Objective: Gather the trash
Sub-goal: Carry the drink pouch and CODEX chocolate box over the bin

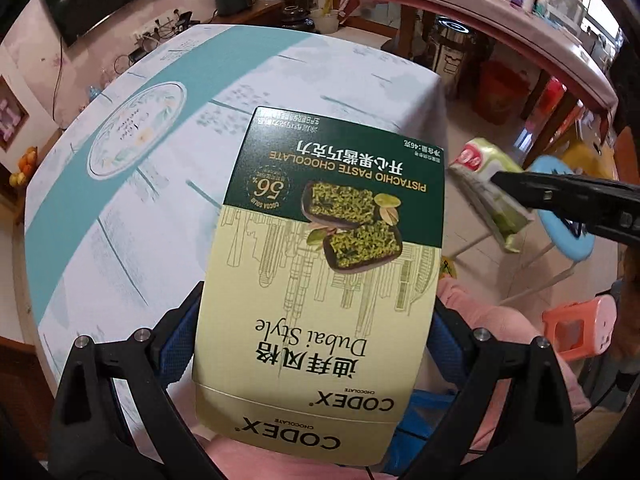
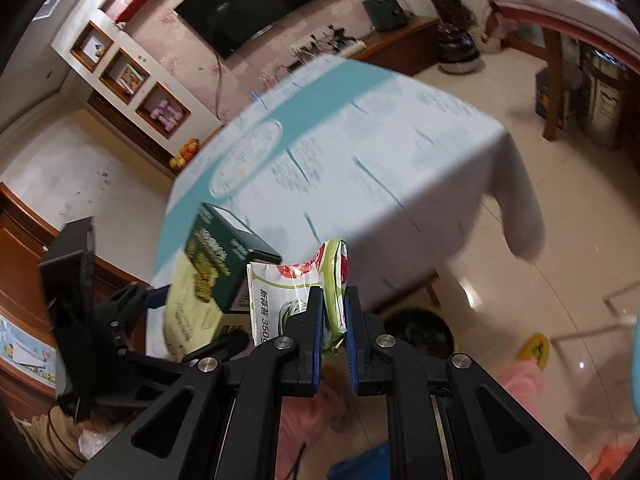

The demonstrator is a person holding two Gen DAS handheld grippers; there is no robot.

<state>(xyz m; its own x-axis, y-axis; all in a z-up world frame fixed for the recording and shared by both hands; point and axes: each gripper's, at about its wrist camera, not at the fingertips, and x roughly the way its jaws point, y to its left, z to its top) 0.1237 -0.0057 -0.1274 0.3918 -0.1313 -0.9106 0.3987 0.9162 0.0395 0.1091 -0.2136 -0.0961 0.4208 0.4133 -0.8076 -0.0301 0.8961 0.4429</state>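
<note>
My left gripper [image 1: 312, 320] is shut on a green and cream CODEX chocolate box [image 1: 320, 264], held above the table's near edge; the box fills the middle of the left wrist view and also shows in the right wrist view [image 2: 208, 280]. My right gripper [image 2: 334, 300] is shut on a white and green snack wrapper [image 2: 296, 288] with red print, held beside the table's near right corner. The wrapper [image 1: 488, 184] and the right gripper's black fingers [image 1: 560, 196] show at right in the left wrist view.
A table with a white and teal cloth [image 1: 160, 160] lies ahead. A blue stool [image 1: 560, 232] and an orange stool [image 1: 580, 328] stand on the tiled floor at right. A dark round bin [image 2: 420, 332] sits below the right gripper. A long sideboard [image 1: 520, 32] runs behind.
</note>
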